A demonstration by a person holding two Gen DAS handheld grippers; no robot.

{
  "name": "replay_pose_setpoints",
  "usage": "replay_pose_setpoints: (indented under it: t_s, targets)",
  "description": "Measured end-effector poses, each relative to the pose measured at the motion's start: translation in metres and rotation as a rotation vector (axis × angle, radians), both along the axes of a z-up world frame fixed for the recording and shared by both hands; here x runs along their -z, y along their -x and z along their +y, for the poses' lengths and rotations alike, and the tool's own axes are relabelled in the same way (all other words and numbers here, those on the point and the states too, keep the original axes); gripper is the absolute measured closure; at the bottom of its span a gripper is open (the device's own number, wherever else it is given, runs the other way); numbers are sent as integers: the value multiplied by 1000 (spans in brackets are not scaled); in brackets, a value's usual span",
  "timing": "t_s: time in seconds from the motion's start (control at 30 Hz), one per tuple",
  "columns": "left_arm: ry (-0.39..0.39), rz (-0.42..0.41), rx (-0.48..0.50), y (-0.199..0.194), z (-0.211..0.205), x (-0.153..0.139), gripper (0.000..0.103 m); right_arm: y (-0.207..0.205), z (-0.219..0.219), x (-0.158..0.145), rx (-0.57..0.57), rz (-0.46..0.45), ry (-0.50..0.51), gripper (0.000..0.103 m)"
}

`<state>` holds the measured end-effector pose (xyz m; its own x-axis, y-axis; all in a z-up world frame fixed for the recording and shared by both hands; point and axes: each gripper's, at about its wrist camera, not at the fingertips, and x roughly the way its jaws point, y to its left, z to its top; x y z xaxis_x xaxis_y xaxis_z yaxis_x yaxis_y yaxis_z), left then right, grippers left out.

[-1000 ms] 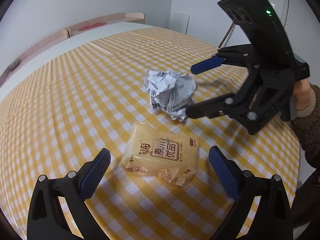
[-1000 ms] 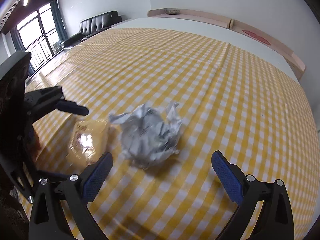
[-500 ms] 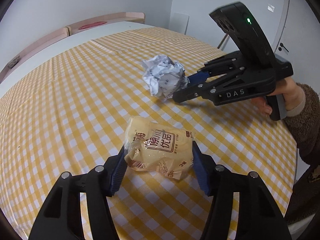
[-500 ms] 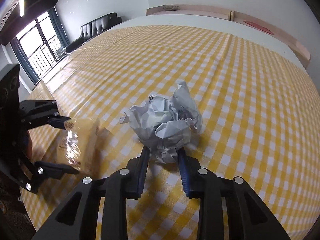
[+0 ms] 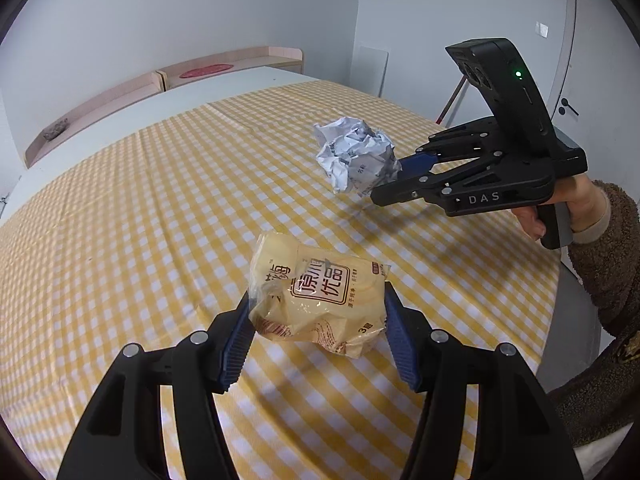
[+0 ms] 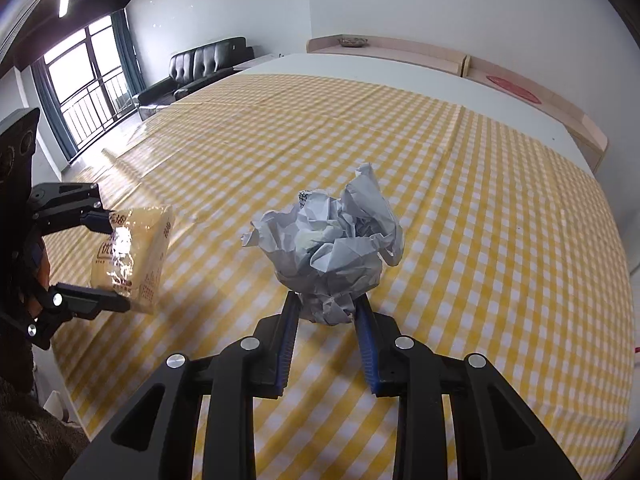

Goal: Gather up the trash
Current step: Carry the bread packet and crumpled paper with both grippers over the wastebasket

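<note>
My left gripper [image 5: 316, 316] is shut on a yellow snack wrapper [image 5: 320, 296] with brown print, its blue pads pressing both sides; the wrapper hangs above the yellow checked tablecloth [image 5: 160, 220]. My right gripper [image 6: 326, 312] is shut on the lower part of a crumpled white paper ball [image 6: 332, 240], also lifted off the cloth. In the left wrist view the right gripper [image 5: 394, 178] holds the paper ball [image 5: 356, 158] at the right, with a hand [image 5: 568, 208] on its handle. The right wrist view shows the left gripper [image 6: 102, 258] with the wrapper [image 6: 132, 252] at the left edge.
The checked cloth covers a large table [image 6: 400, 76] with a bare white strip at the far side. A pale wooden ledge [image 5: 160, 80] runs along the wall. A black sofa [image 6: 200, 64] and a window [image 6: 84, 80] lie beyond the far left corner. A brown fleecy sleeve [image 5: 608, 264] is at right.
Both grippers went from open around their items to shut on them. Both then lifted, carrying the wrapper and the paper ball up off the cloth.
</note>
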<state>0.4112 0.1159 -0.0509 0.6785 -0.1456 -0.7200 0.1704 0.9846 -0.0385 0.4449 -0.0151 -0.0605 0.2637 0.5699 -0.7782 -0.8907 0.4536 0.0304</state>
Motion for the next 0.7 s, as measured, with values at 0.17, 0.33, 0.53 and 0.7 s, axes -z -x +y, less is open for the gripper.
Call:
replay_pose_setpoints:
  t_s: [0.17, 0.33, 0.53, 0.7]
  targets:
    - [-23, -27, -32, 37, -12, -11, 44, 33, -16, -15, -5, -24, -9, 71]
    - [-23, -36, -59, 73, -23, -17, 43, 65, -31, -28, -12, -29, -16, 71]
    - [-16, -55, -101, 105, -33, -19, 43, 99, -52, -37, -8, -30, -29, 71]
    - [-49, -77, -133, 135, -45, -23, 43, 127, -77, -50, -4, -50, -56, 70]
